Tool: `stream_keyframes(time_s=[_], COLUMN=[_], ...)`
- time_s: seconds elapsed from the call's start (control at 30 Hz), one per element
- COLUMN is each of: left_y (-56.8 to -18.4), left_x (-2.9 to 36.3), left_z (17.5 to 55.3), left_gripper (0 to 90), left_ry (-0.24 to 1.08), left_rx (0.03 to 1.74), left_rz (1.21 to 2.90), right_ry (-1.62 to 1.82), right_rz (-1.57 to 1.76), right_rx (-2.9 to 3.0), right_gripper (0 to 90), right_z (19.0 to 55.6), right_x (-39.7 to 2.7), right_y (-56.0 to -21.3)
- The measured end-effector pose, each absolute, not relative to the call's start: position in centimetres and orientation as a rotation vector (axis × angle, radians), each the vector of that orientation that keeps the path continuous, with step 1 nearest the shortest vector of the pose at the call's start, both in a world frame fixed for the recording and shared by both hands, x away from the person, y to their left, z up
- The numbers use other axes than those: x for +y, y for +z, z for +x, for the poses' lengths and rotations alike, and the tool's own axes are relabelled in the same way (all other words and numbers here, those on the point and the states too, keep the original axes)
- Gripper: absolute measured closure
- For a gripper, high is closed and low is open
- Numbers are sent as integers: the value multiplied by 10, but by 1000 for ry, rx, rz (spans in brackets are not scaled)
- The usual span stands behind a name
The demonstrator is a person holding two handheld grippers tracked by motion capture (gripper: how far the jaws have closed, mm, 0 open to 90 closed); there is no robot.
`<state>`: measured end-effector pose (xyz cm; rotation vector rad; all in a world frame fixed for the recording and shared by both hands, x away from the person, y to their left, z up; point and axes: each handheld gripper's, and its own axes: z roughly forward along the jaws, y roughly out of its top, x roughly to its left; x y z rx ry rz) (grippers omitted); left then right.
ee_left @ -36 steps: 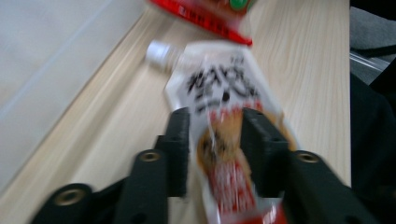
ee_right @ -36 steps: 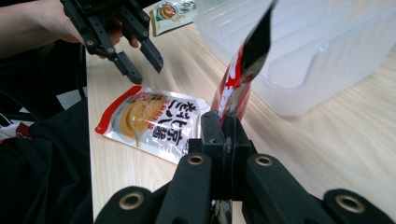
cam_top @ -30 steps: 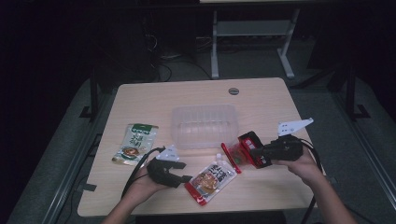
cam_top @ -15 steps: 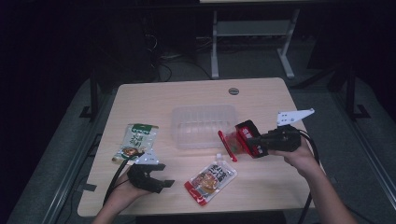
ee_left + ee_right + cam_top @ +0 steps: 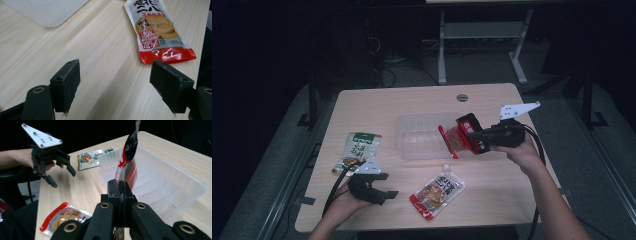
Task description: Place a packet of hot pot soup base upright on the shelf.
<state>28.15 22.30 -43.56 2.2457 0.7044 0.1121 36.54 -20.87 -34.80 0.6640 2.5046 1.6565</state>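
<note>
My right tool (image 5: 475, 139) is clamped on the edge of a red and black pouch (image 5: 457, 139), which I hold up off the desk (image 5: 412, 102) at the right end of the clear plastic tray (image 5: 419, 137); in the right gripper view the pouch (image 5: 128, 162) stands edge-on above my closed jaws, its lower part over the tray's ribbed inside (image 5: 160, 187), and I cannot read its print from that angle. My left tool (image 5: 379, 186) sits low near the front left of the desk with its jaws spread wide and nothing between them; they have just been opening. In the left gripper view, bare wood lies between the two pads (image 5: 67, 80), and the red and white pouch (image 5: 157, 30) lies flat just beyond the right-hand one, apart from it. That pouch carries large Chinese characters across the top, a picture of a tan sauce, and red blocks reading "80%" and "20%"; the rest is too small for me to make out. A green and white pouch (image 5: 358, 151) lies flat at the desk's left side, just behind my left tool, its lettering too small to read. A corner of the tray (image 5: 47, 12) lies well ahead of the left jaws. The back half of the desk, up to the round grommet (image 5: 462, 97), is open wood, and there is free desk between the tray and the front edge.
</note>
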Motion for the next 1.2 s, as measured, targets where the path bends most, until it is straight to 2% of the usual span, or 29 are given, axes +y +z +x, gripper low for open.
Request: stream_keyframes(time_s=[0.47,1.2], left_y=[-438,-441], left_x=[225,221], left_z=[286,286], left_gripper=[236,236], left_ry=[117,107], left_rx=[706,698], left_rz=[2247,2277], right_ry=[1625,1552], right_rz=[743,801], right_rx=[2417,2428], right_gripper=[899,898], right_z=[381,385], right_x=[-214,-212], right_y=[-341,-358])
